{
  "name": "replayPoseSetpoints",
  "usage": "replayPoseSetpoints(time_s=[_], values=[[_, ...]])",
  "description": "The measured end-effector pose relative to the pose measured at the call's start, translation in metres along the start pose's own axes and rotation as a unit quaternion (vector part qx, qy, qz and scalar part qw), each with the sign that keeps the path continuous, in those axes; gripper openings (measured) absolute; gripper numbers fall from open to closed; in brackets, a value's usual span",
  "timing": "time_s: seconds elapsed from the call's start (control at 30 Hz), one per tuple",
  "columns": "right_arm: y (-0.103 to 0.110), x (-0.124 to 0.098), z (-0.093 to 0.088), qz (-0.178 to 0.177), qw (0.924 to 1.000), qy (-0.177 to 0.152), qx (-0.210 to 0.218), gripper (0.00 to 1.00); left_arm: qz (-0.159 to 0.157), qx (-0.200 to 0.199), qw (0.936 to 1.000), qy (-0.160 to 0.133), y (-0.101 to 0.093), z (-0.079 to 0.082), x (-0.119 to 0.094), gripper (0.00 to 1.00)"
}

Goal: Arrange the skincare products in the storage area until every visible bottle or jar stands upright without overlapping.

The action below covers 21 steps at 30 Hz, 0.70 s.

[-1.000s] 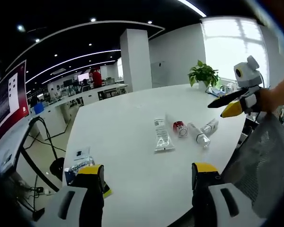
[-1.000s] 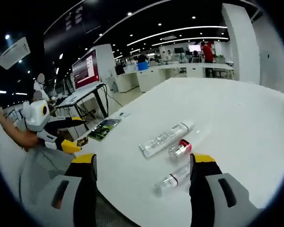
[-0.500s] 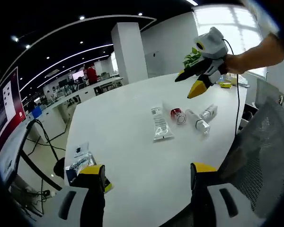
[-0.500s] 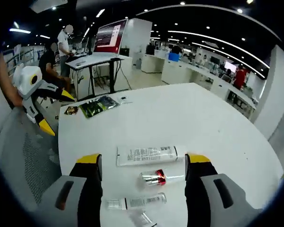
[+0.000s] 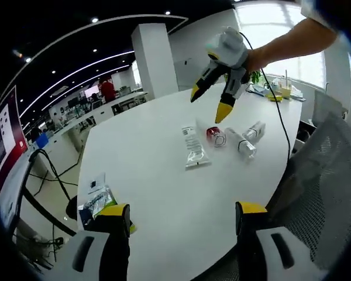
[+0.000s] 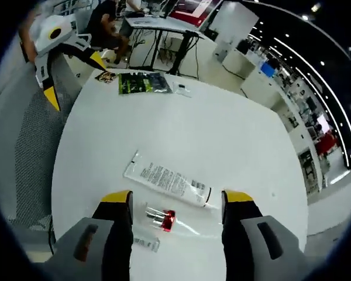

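Left gripper view alone shows the green plant (image 5: 258,76) beyond the table (image 5: 146,152).

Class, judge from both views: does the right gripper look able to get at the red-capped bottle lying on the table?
Probably yes: the right gripper hangs open above the red-capped bottle, with nothing between them.

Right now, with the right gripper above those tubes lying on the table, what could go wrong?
The right gripper hangs open over the red-capped bottle, which lies on its side and may roll when nudged. The white tube lies close beside it, so closing jaws could catch both. The clear bottles lie near the table edge and could be pushed off.
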State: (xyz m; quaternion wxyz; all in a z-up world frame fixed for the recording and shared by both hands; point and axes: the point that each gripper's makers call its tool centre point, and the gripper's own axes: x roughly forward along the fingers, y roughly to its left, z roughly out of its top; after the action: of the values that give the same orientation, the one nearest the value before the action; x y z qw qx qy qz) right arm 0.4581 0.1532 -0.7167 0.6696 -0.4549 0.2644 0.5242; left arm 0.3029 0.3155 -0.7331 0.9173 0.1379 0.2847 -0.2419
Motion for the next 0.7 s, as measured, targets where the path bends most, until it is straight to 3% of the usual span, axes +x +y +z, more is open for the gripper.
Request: replayPoseSetpoints(time_s=[0.27, 0.6, 0.7], values=[[-0.015, 0.019, 0.009, 0.013, 0.9996, 0.008, -0.025, 0.55, 0.0, 0.006, 1.0, 0.0, -0.001, 0.0, 0.0, 0.76], [-0.018, 0.048, 0.005, 0.057, 0.9946, 0.045, -0.074, 0.53, 0.004, 0.011, 0.9999, 0.009, 0.001, -0.003, 0.0, 0.73], [-0.015, 0.056, 0.002, 0.07, 0.9923, 0.057, -0.085, 0.54, 0.008, 0.008, 0.9999, -0.01, 0.003, 0.004, -0.002, 0.73]])
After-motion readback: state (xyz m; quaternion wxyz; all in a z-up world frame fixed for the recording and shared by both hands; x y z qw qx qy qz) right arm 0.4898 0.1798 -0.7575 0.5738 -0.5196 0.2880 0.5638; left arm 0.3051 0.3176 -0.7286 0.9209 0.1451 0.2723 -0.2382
